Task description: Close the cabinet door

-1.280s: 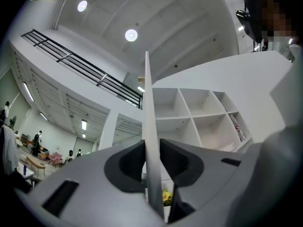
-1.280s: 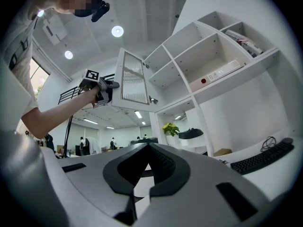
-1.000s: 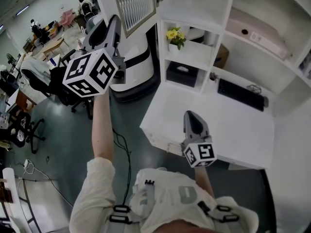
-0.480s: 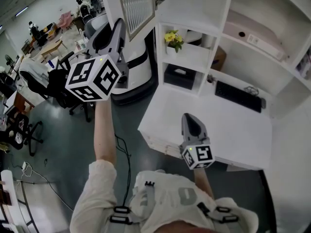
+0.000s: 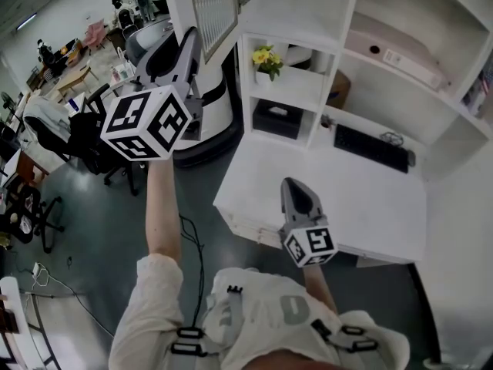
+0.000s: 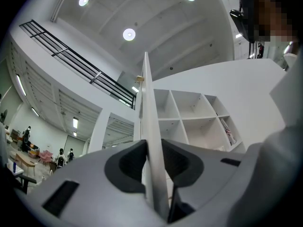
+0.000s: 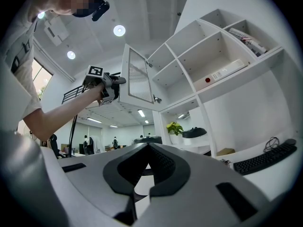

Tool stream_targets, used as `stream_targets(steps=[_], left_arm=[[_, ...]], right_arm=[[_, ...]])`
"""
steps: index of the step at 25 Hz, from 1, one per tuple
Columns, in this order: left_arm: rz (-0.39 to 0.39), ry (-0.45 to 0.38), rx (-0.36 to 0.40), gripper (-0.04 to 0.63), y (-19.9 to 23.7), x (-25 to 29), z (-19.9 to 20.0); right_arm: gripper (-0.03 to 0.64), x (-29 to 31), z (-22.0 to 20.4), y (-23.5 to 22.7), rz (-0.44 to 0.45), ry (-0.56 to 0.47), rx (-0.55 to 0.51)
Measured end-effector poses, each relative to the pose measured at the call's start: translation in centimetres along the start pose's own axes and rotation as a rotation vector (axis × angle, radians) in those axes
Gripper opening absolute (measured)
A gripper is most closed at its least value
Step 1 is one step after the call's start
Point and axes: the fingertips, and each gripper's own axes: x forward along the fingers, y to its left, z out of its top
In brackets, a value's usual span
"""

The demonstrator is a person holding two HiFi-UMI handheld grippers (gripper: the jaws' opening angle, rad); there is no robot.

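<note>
Left gripper [image 6: 154,151]: your jaws, just eased wider, clamp the cabinet door [image 6: 147,93]; that view shows its edge only, right gripper view its mesh face [image 7: 138,75].

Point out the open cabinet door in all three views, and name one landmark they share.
Head view: cabinet door at the top, left of centre, with the left gripper on its edge.
Left gripper view: the door is edge-on, a white strip up the centre.
Right gripper view: the door is upper left of centre, swung out.
Shared landmark: the white shelf unit beside the door.
</note>
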Motion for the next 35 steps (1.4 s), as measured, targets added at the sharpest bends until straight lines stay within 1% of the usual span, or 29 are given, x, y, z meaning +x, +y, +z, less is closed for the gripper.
stream_targets(steps=[3, 8, 14, 18, 23, 28, 35], left_arm=[[-0.013, -0.009, -0.008, 0.09, -0.9, 0.1, 0.0], [-0.101, -0.027, -0.066, 0.117, -2.9, 0.5, -0.1], [-0.101, -0.043, -0.078, 0.126, -4.1, 1.0, -0.2], [-0.117, -0.054, -0.09, 0.137, -5.0, 1.5, -0.3], [-0.131, -0.066, -0.06, 0.153, -7.0, 2.4, -0.4], [-0.095, -0.063, -0.022, 0.156, -8.3, 3.0, -0.6], [-0.078, -0.042, 0.03, 0.163, -9.5, 3.8, -0.8]], right_arm=[[0.005, -0.4, 0.1, -0.2, -0.007, -0.005, 0.0], [0.003, -1.1, 0.3, -1.7, -0.039, -0.016, 0.04], [0.003, -1.9, 0.2, -2.7, -0.055, -0.022, 0.081], [0.003, -2.5, 0.4, -3.9, -0.08, -0.032, 0.096], [0.005, -3.0, 0.5, -5.1, -0.116, -0.036, 0.113], [0.003, -3.3, 0.3, -5.3, -0.129, -0.036, 0.121], [0.005, -4.3, 0.3, -5.9, -0.166, -0.043, 0.134]])
